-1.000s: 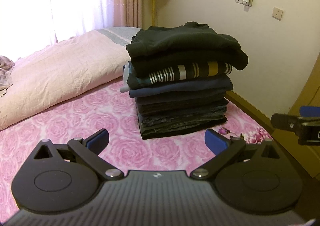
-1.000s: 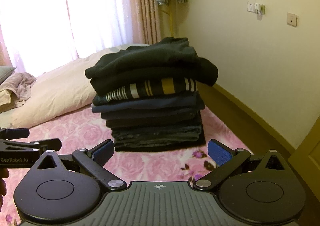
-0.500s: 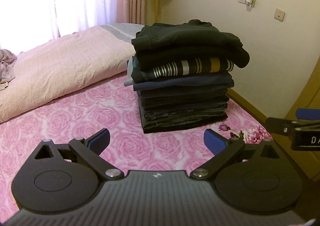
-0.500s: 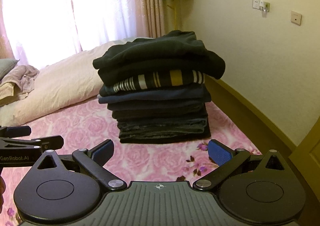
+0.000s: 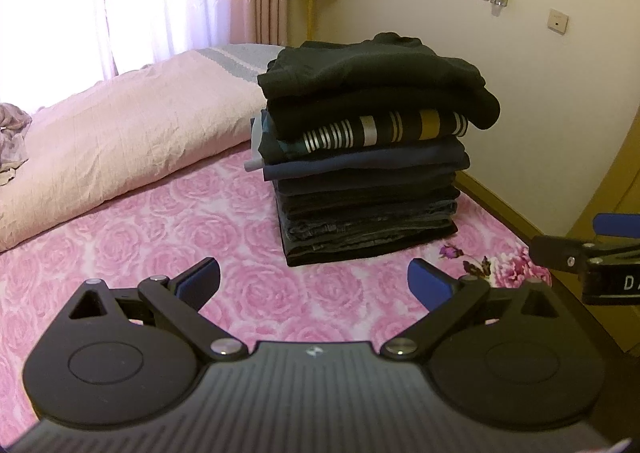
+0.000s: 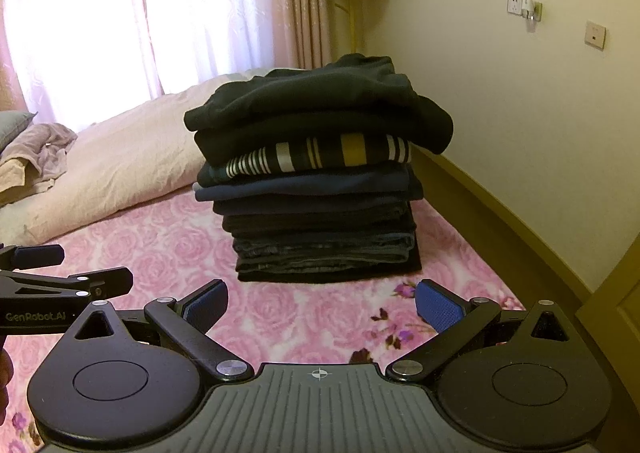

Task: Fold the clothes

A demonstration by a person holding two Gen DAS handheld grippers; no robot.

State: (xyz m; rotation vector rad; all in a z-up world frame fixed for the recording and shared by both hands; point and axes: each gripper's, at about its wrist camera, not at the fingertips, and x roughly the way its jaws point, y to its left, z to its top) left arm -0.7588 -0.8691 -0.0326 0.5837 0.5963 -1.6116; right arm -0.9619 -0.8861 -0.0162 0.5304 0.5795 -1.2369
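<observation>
We judge the folding nearly finished: the stack (image 5: 368, 169) of dark clothes sits squared up on the bed (image 5: 120, 237) near the wall (image 5: 540, 93), and the only loose fabric we can see is a crumpled piece (image 6: 44, 149) by the quilt (image 5: 120, 141), though we cannot tell if it belongs to the job. Our left tool (image 5: 314, 277) and right tool (image 6: 322, 303) hang spread wide and empty, short of the stack. Its long axis runs across both views, folded edges facing us.
</observation>
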